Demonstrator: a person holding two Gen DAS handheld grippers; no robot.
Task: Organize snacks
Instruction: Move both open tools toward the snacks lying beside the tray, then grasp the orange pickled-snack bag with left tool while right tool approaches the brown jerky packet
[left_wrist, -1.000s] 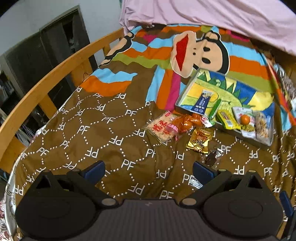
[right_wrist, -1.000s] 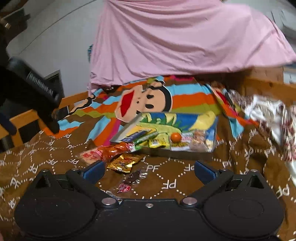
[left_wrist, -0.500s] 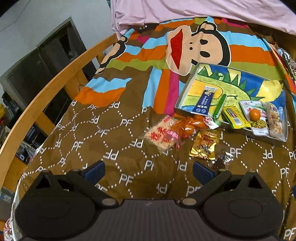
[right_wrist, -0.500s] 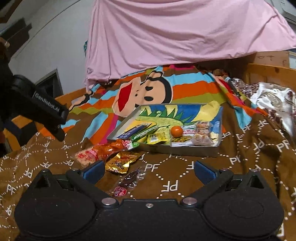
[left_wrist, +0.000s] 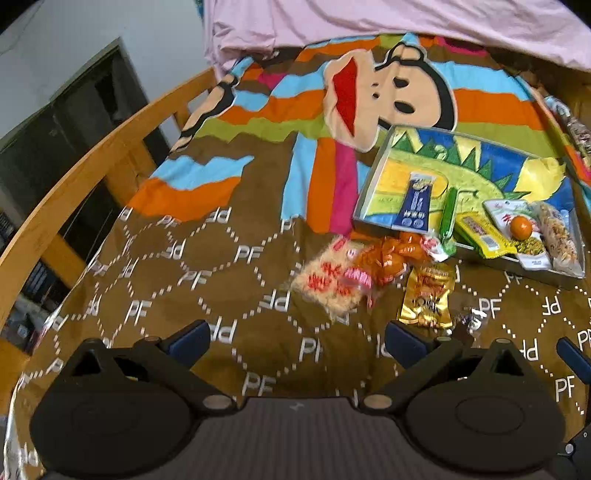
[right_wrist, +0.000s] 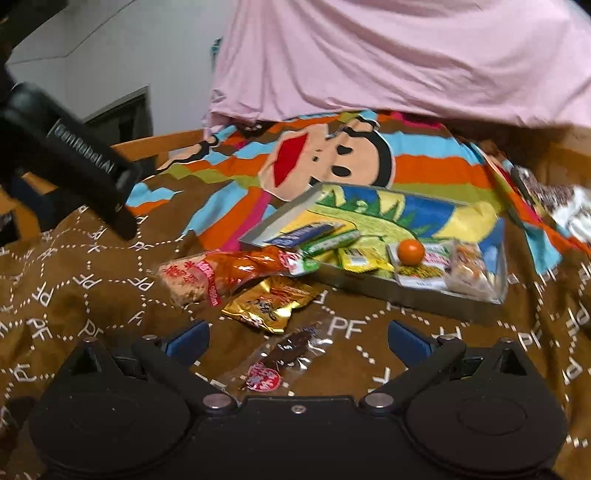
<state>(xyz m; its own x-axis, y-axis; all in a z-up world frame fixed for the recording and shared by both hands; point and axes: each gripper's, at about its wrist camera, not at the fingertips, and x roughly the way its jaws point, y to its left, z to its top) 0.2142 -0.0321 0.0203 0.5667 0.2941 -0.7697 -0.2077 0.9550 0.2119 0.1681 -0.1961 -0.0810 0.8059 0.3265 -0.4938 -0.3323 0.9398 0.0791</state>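
A shallow tray (left_wrist: 373, 186) (right_wrist: 280, 219) with a dinosaur picture lies on the bed and holds several snack packets and a small orange (left_wrist: 521, 226) (right_wrist: 410, 252). Loose on the brown blanket beside it lie a rice cracker pack (left_wrist: 327, 282) (right_wrist: 186, 278), an orange packet (left_wrist: 388, 254) (right_wrist: 247, 264), a gold packet (left_wrist: 428, 295) (right_wrist: 269, 304) and a clear dark-candy wrapper (right_wrist: 284, 352) (left_wrist: 467, 321). My left gripper (left_wrist: 297, 341) is open and empty, short of the rice cracker pack. My right gripper (right_wrist: 297, 339) is open and empty, just above the clear wrapper.
A wooden bed rail (left_wrist: 85, 166) runs along the left. A pink sheet (right_wrist: 388, 55) hangs at the head of the bed. The left gripper's body (right_wrist: 70, 162) shows at the left of the right wrist view. A patterned cloth (right_wrist: 561, 199) lies at the right.
Both grippers have moved forward toward the loose snacks. The right gripper now sits close over the clear wrapper. Both stay open and empty.
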